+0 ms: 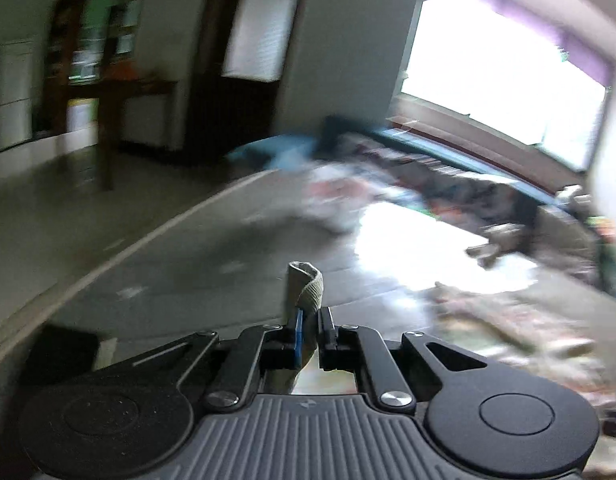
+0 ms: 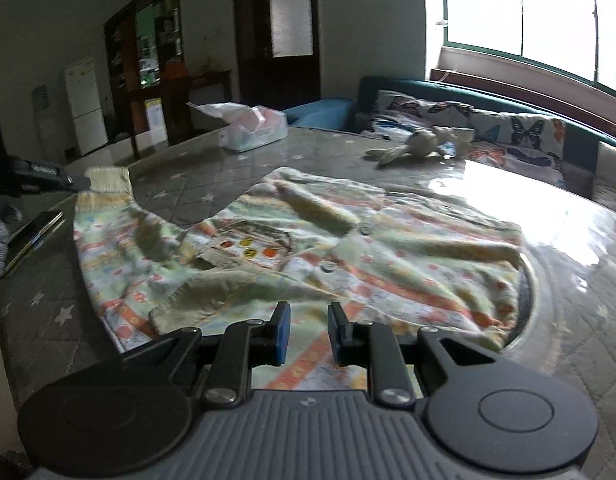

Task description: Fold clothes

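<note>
Shirt [image 2: 300,248] on mattress [image 2: 567,320]; toy [image 2: 419,146] behind it, phone [image 2: 32,236] to left.

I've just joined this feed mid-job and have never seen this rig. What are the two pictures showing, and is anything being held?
No robot arm here: a person holds a two-finger tool in each hand, each with a camera looking along its fingers. The blurred picture is from the left tool, shut on a beige ribbed sleeve cuff. The right tool hangs open over a patterned child's cardigan spread on a grey quilted mattress; its view shows the left tool lifting that cuff. A soft toy and a plastic bag lie farther back.
</note>
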{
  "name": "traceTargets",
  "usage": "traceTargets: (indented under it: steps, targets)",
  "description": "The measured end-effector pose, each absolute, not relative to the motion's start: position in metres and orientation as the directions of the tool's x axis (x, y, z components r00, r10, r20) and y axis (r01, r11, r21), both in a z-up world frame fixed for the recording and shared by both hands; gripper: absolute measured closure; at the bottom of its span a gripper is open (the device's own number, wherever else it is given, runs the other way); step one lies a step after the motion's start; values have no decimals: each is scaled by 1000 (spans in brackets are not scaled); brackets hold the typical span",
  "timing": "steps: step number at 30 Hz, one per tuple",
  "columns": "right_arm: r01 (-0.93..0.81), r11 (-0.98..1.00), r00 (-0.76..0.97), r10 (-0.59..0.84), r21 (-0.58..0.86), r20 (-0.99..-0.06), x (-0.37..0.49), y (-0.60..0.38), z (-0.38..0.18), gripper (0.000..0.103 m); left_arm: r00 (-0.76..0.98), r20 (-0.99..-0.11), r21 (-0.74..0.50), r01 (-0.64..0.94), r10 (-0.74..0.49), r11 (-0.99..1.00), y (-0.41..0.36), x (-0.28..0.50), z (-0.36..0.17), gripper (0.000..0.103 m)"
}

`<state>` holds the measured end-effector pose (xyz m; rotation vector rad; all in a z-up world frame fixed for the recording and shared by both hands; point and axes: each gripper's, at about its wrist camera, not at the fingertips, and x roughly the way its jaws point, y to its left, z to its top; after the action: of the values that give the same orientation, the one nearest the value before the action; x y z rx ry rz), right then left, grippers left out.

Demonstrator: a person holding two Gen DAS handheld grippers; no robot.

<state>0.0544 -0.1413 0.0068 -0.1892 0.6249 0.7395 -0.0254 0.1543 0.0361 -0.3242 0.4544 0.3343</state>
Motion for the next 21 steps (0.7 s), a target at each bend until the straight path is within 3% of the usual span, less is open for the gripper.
traceTargets:
  steps: [11, 21]
  targets:
    - [-559, 824, 646, 505, 96, -572, 62, -191, 6, 83, 904, -349, -289, 146, -246, 946, 20, 9, 80, 96]
    - [-477, 870, 686, 455, 121, -568, 65, -225, 5, 83, 795, -442, -270, 325, -416, 906, -58, 38, 45, 94]
